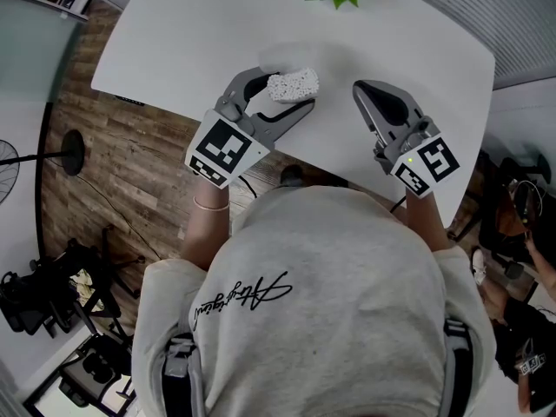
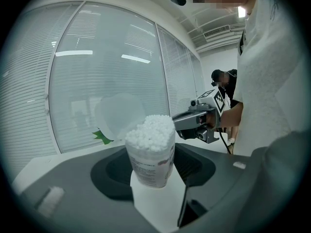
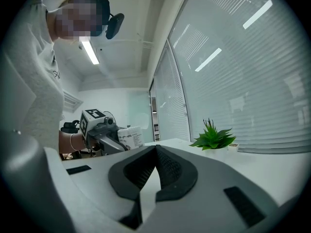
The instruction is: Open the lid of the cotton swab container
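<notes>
Swab container (image 2: 149,154) upright w/ lid (image 2: 118,116) open

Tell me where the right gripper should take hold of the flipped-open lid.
Pinch the lid at its free top edge, coming in from the right, above the swabs. It stands up as a thin translucent flap on the cotton swab container, on the side away from the person. The left gripper clamps the body, so that edge looks easiest to reach. The right gripper has its fingers shut; open them first.

The table (image 1: 187,50) is white. The cotton swab container (image 1: 293,85) is clear, with white tips. The left gripper (image 1: 287,90) and right gripper (image 1: 360,88) are grey with black-and-white marker cubes.
</notes>
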`<control>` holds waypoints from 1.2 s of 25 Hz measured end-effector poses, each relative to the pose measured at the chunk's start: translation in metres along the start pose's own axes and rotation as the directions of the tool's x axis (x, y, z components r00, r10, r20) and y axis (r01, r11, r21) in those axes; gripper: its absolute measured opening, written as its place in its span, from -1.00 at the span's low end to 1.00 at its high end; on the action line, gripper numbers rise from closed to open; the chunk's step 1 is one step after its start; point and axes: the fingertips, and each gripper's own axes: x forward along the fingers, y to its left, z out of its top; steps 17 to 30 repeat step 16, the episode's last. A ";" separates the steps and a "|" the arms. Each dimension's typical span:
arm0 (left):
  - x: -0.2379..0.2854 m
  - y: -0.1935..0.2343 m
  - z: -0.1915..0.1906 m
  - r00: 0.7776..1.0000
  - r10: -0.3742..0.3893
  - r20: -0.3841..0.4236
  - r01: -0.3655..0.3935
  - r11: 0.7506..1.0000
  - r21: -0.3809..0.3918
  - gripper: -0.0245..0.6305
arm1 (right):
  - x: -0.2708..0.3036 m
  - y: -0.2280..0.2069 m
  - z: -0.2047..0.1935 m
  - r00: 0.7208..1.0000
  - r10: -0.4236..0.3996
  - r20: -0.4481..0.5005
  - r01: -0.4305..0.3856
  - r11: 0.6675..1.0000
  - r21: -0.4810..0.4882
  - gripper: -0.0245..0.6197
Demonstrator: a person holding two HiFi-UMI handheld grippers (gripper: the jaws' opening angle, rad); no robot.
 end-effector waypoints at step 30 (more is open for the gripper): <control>-0.005 -0.001 0.006 1.000 -0.010 0.002 0.010 1.000 0.001 -0.18 | -0.001 0.005 0.011 1.000 -0.003 -0.005 0.003 1.000 -0.015 -0.92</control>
